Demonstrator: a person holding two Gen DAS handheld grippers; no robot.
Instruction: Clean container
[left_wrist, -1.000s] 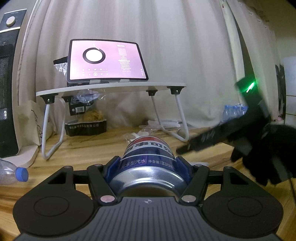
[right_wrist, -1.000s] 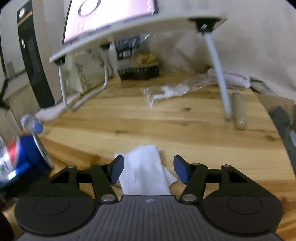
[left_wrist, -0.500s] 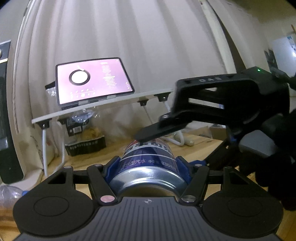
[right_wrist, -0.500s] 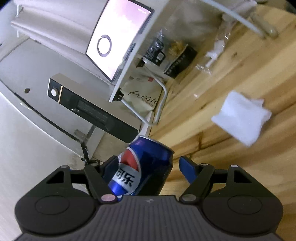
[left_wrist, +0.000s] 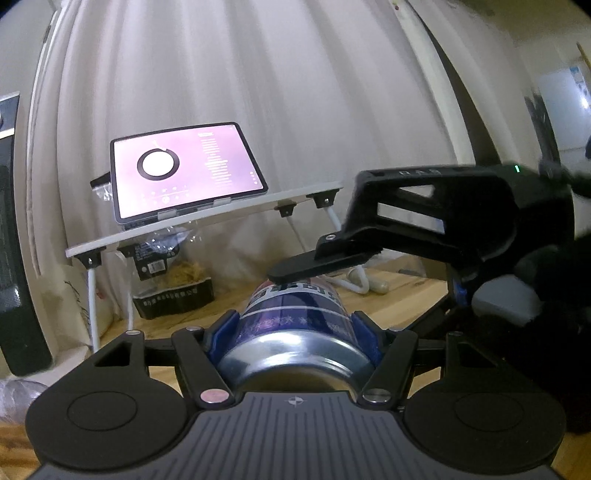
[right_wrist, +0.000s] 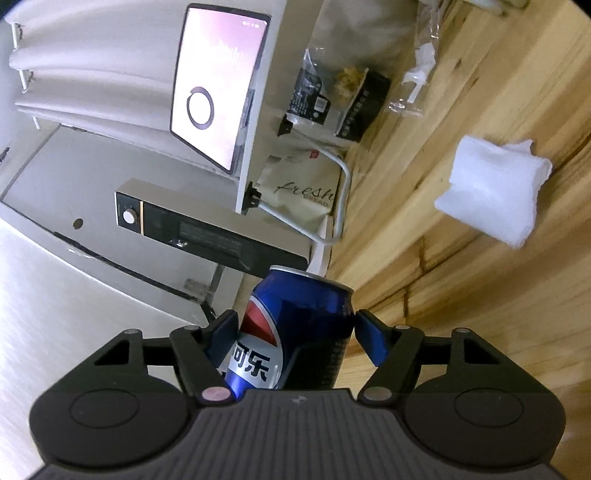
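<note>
A blue Pepsi can (left_wrist: 291, 317) lies level in the air in my left gripper (left_wrist: 295, 321). Both blue pads rest against its sides while the jaws begin opening. In the left wrist view one black finger (left_wrist: 321, 264) of my right gripper reaches over the can's far end. In the right wrist view the can (right_wrist: 291, 325) stands between the pads of my right gripper (right_wrist: 293, 325). Those jaws are closing and both pads meet the can's sides. A folded white cloth (right_wrist: 491, 192) lies loose on the wooden table (right_wrist: 480, 295).
A white lap desk (left_wrist: 221, 218) with a lit tablet (left_wrist: 184, 173) stands at the back, with a black box and bags beneath it. A black-fronted appliance (right_wrist: 207, 236) sits at the table's left end. A gloved hand (left_wrist: 546, 295) holds the right gripper.
My right gripper left the white cloth on the table, rolled over and came around the can's far end. The left gripper kept the can and tilted slightly.
</note>
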